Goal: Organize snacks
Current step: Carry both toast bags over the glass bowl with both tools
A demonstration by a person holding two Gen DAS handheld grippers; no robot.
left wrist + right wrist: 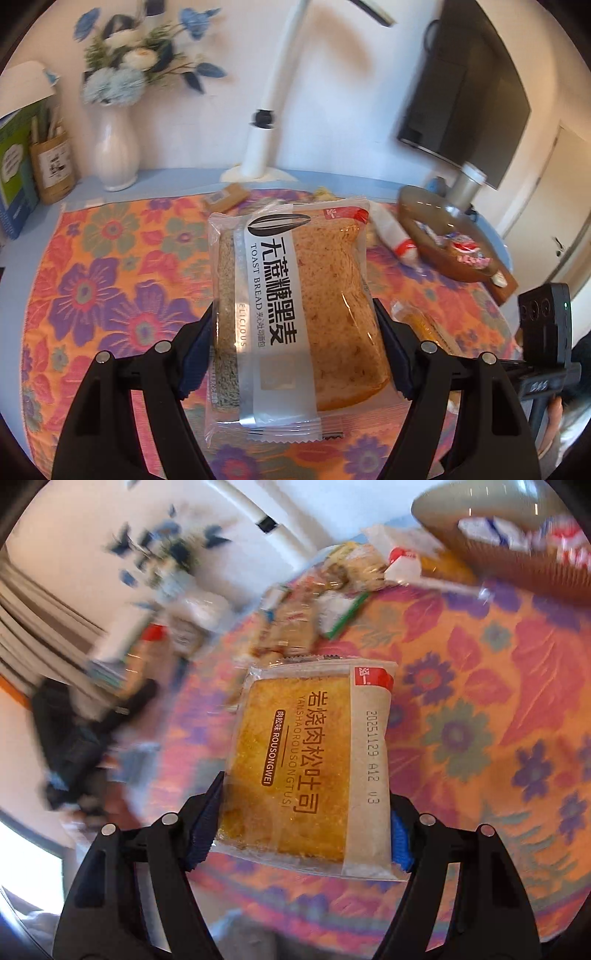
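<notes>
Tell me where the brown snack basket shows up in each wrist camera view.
Left wrist: brown snack basket sits right of centre, behind the toast bread pack.
Right wrist: brown snack basket fills the top right corner.
Shared landmark: the floral tablecloth.

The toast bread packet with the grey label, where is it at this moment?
In the left wrist view, the toast bread packet is clamped in the left claw, above the flowered cloth, with the brown snack bowl farther back to its right.
</notes>
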